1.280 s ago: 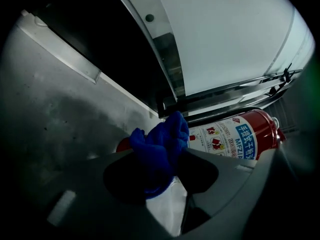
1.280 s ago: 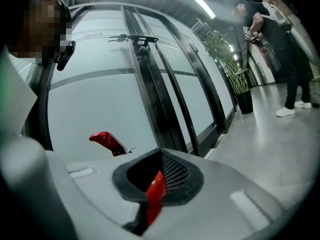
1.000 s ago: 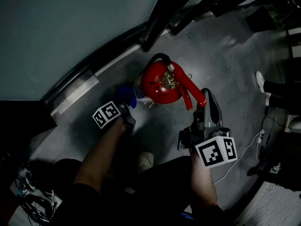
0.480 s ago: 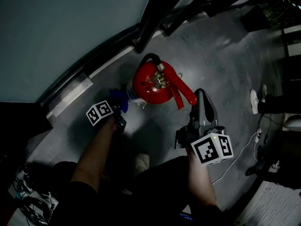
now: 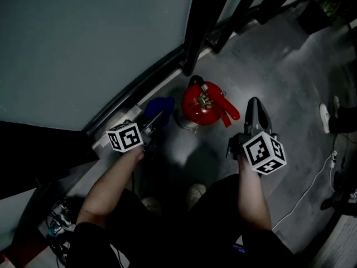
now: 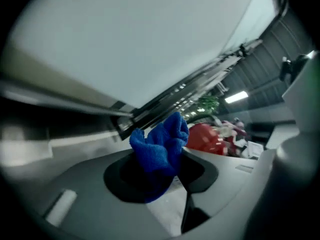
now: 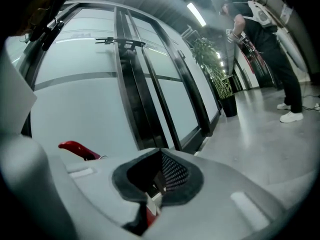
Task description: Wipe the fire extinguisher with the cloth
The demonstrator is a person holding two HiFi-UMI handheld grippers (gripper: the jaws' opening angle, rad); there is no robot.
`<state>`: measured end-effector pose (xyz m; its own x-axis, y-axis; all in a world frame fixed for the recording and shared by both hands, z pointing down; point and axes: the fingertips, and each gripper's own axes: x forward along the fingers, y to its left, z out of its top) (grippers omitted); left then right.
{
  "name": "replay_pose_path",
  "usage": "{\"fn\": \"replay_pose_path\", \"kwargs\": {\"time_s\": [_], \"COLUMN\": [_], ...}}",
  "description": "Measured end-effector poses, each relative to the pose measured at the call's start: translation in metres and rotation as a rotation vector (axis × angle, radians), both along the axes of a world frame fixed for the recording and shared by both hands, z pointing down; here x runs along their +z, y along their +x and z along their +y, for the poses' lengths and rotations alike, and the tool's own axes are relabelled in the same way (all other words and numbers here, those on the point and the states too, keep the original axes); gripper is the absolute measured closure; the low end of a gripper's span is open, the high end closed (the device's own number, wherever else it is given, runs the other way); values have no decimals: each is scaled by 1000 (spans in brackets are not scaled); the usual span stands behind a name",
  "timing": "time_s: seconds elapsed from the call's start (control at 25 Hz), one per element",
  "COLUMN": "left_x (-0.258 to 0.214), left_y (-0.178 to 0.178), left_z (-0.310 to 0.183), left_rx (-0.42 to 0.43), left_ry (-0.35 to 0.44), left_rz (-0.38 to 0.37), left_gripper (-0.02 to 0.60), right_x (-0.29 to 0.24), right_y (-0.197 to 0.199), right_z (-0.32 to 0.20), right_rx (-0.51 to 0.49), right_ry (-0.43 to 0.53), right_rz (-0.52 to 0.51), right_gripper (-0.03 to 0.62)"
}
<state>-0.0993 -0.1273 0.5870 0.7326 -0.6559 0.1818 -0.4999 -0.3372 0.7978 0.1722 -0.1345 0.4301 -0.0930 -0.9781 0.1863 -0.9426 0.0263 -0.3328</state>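
Note:
The red fire extinguisher (image 5: 202,109) stands upright on the grey floor beside the glass wall, seen from above with its red lever pointing right. My left gripper (image 5: 155,119) is shut on a bunched blue cloth (image 5: 159,105), which hangs just left of the extinguisher and apart from it. In the left gripper view the cloth (image 6: 161,143) fills the jaws of that gripper (image 6: 161,160), with the extinguisher (image 6: 205,137) behind it. My right gripper (image 5: 254,108) is shut on nothing, to the right of the lever (image 7: 76,148); its closed tips (image 7: 161,177) point at the wall.
A glass wall with dark frames (image 5: 196,27) runs behind the extinguisher. A person (image 7: 265,39) stands to the right, with one shoe (image 5: 326,117) in the head view. A white cable (image 5: 304,186) lies on the floor. A potted plant (image 7: 220,79) stands by the glass.
Both grippers have risen and drawn back from the extinguisher, which now looks smaller. The blue cloth has come away from its left side, still held in the left gripper.

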Motion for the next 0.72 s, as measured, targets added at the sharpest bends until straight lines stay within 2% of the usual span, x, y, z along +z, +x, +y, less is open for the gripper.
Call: {"fn": "replay_pose_path", "kwargs": {"time_s": [0.12,0.28,0.4,0.48,0.6,0.72], "left_x": [-76,-147,-173,-169,-141,-127], "left_y": [13,35,56,69,89,101], "left_z": [16,49,67,66,63,67], "left_rx": [102,178,259,294,344,360], "left_ry": [214,466,595,598,521,500], "left_rz": [-78,-182,-241,-255,-275,-264], "left_gripper": [417,417,417,417,417,419], "right_x": [3,4,9,11,12,7], "right_y": [-2,-4,-6,-5,-4,-8], "right_z": [-5,-8,-5,-4,-1,3], "right_rx": [16,19,12,18,31,22], "right_ry": [-8,-17,-32,-38,-42,-30], "right_rz": [-7,8,26,24,1,-20], "right_gripper": [591,591,591,591,591,591]}}
